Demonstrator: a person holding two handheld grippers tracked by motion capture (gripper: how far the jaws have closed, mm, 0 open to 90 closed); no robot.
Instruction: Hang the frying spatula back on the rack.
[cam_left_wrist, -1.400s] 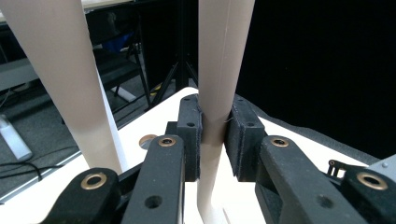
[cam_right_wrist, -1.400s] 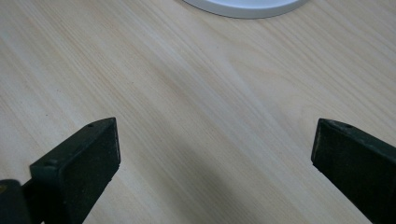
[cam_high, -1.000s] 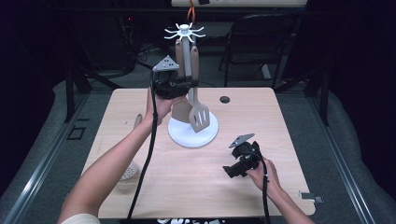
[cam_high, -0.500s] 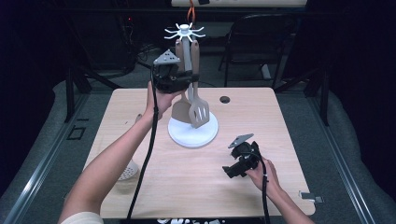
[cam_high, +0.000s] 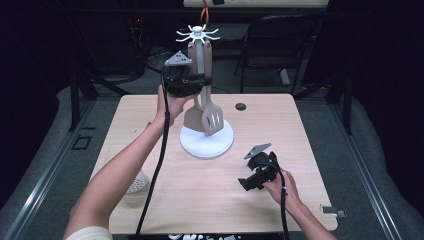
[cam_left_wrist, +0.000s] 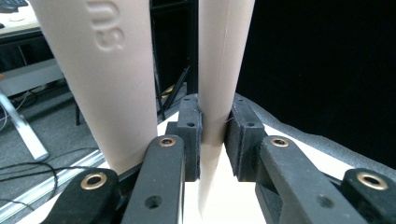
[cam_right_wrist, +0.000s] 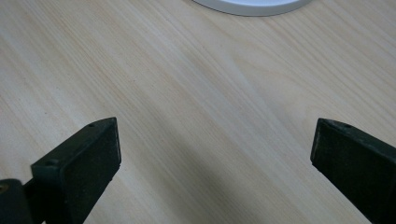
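Observation:
A white utensil stand (cam_high: 206, 142) with a hooked top (cam_high: 198, 33) rises at the back middle of the table. Two beige utensils hang from it: a slotted spatula (cam_high: 213, 119) and a solid spatula (cam_high: 192, 119). My left gripper (cam_high: 200, 80) is held high beside the pole, shut on a handle. In the left gripper view its pads clamp the slimmer beige handle (cam_left_wrist: 219, 84) at the left gripper (cam_left_wrist: 217, 135), and the other handle (cam_left_wrist: 105, 70), embossed with letters, stands just to the left. My right gripper (cam_high: 248, 183) rests low over the table, open and holding nothing, with the right gripper (cam_right_wrist: 215, 158) over bare wood.
The stand's white base (cam_right_wrist: 252, 5) lies just ahead of the right jaws. A white perforated utensil (cam_high: 134, 184) sits near the table's left front. A dark round hole (cam_high: 240, 106) is at the back. A metal clip (cam_high: 332, 210) lies at the right front edge. A chair (cam_high: 280, 40) stands behind.
My left gripper has risen along the stand with the handle in it, and the slotted spatula hangs slightly higher. The right gripper has stayed put.

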